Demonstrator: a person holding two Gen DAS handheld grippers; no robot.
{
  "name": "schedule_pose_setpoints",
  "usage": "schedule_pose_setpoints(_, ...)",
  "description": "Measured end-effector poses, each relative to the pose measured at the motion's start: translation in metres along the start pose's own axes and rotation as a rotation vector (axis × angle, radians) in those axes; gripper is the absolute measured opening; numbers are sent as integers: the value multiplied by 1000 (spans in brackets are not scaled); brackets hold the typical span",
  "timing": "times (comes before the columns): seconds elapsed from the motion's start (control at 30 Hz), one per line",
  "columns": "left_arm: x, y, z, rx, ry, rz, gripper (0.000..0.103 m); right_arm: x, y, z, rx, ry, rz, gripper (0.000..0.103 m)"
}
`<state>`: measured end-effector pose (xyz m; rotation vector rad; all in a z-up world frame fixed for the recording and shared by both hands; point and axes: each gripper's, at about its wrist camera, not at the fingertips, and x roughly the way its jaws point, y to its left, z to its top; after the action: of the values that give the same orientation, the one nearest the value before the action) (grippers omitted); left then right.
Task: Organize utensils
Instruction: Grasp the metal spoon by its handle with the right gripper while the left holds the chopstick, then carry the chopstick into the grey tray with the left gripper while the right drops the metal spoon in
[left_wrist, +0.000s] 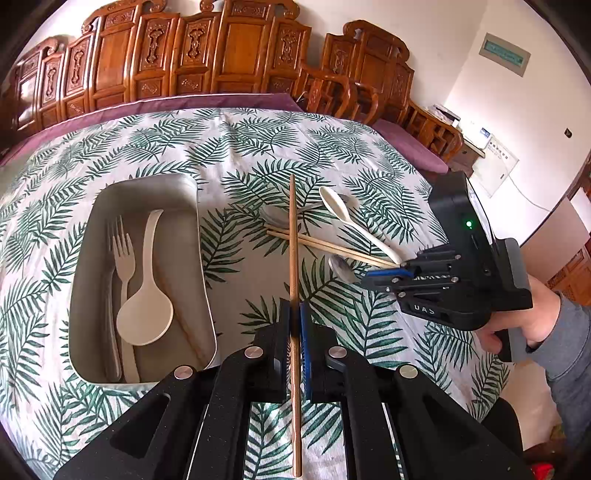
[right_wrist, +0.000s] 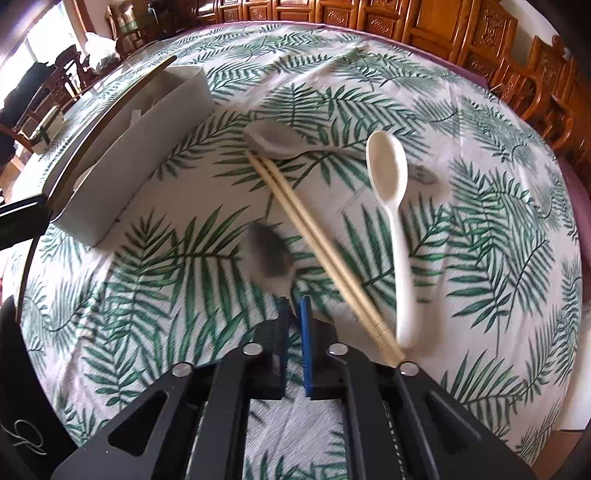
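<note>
We note the left gripper (left_wrist: 295, 317) clenched on a brown wooden chopstick (left_wrist: 294, 236); the right gripper (right_wrist: 295, 314) clenched on the grey metal spoon's (right_wrist: 267, 254) handle. Keep the chopstick level over the grey rectangular tray (left_wrist: 207, 280).

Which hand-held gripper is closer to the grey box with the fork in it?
Left. The left hand-held gripper, clamping a brown wooden chopstick, sits just beside the grey rectangular box. The right hand-held gripper is farther away, past the loose utensils.

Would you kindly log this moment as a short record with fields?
left gripper: shut on a dark chopstick
right gripper: shut on a metal spoon
tray: holds a fork and a pale rice paddle
loose on cloth: white spoon, pale chopstick pair, second metal spoon
</note>
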<state>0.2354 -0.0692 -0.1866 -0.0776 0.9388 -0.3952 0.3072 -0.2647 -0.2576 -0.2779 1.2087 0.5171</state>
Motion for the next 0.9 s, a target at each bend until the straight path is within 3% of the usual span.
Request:
schedule_pose_setpoints(0.17, -7, 2, -3, -6, -8, -5, 4, -2, 11, -6, 5, 7, 14, 3)
schedule_pose_setpoints(0.33, -12, 3, -4, -8, -14, -10, 4, -2, 25, -6, -40, 14, -35, 5)
schedule_pose_setpoints(0.73, -19, 9, -5, -13, -26, -14, 4, -1, 27, -5, -51, 52, -54, 8)
schedule_pose_setpoints(0.9, -22, 12, 2, -15, -45, -8, 4, 0, 22, -3, -14, 56, -37, 3)
